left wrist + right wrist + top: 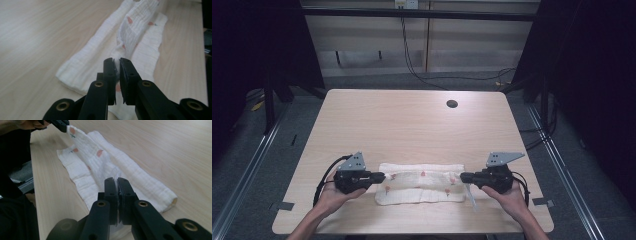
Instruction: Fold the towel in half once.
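Observation:
A white cloth (pixel 422 184) with small red marks lies folded into a long strip near the table's front edge. My left gripper (pixel 381 176) is shut on the strip's left end, and my right gripper (pixel 462 176) is shut on its right end. In the left gripper view the jaws (pixel 117 63) pinch a raised upper layer of the cloth (pixel 135 27), which runs away from them over the flat layers. In the right gripper view the jaws (pixel 117 182) squeeze the same layer of the cloth (pixel 100 157), and the left gripper (pixel 60 123) holds the far end slightly off the table.
The light wooden table (pixel 412 120) stretches behind the cloth, with a round cable hole (pixel 452 104) at the back right. The table's front edge is just behind the person's hands. Cables (pixel 447 77) trail on the floor beyond the far edge.

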A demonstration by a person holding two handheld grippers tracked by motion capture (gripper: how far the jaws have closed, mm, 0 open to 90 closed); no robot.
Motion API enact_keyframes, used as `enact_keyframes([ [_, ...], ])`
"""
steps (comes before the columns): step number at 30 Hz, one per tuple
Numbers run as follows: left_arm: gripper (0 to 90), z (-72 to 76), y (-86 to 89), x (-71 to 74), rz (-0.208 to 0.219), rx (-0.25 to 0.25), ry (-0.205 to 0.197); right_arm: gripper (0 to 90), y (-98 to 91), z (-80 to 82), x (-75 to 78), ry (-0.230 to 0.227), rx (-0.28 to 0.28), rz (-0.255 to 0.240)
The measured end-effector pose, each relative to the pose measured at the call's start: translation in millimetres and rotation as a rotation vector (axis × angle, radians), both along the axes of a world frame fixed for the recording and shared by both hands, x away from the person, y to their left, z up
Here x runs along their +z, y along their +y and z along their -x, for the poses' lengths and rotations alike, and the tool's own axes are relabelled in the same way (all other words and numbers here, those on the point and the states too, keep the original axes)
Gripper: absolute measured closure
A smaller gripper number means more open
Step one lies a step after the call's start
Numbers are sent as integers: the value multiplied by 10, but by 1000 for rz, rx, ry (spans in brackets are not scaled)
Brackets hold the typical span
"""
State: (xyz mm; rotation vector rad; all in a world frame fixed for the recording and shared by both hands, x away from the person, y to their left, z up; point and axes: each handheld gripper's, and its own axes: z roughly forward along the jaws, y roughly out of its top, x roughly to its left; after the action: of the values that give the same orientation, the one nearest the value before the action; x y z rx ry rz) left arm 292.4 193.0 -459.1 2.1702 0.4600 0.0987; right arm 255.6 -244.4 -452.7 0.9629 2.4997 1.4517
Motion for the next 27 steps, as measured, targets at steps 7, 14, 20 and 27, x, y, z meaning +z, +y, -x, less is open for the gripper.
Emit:
enact_keyframes([
  [7, 835, 100, -19, -86, -21, -24, 23, 862, 13, 81, -172, 40, 19, 39],
  [14, 805, 204, 2, -182, -78, -49, 40, 838, 11, 204, -206, 52, 43, 48],
  [20, 777, 239, 55, -127, -33, -36, 45, 758, 84, 242, -198, 53, 52, 60],
  [27, 716, 120, 67, -136, -36, 15, 55, 628, 99, 258, -121, 36, 23, 13],
])
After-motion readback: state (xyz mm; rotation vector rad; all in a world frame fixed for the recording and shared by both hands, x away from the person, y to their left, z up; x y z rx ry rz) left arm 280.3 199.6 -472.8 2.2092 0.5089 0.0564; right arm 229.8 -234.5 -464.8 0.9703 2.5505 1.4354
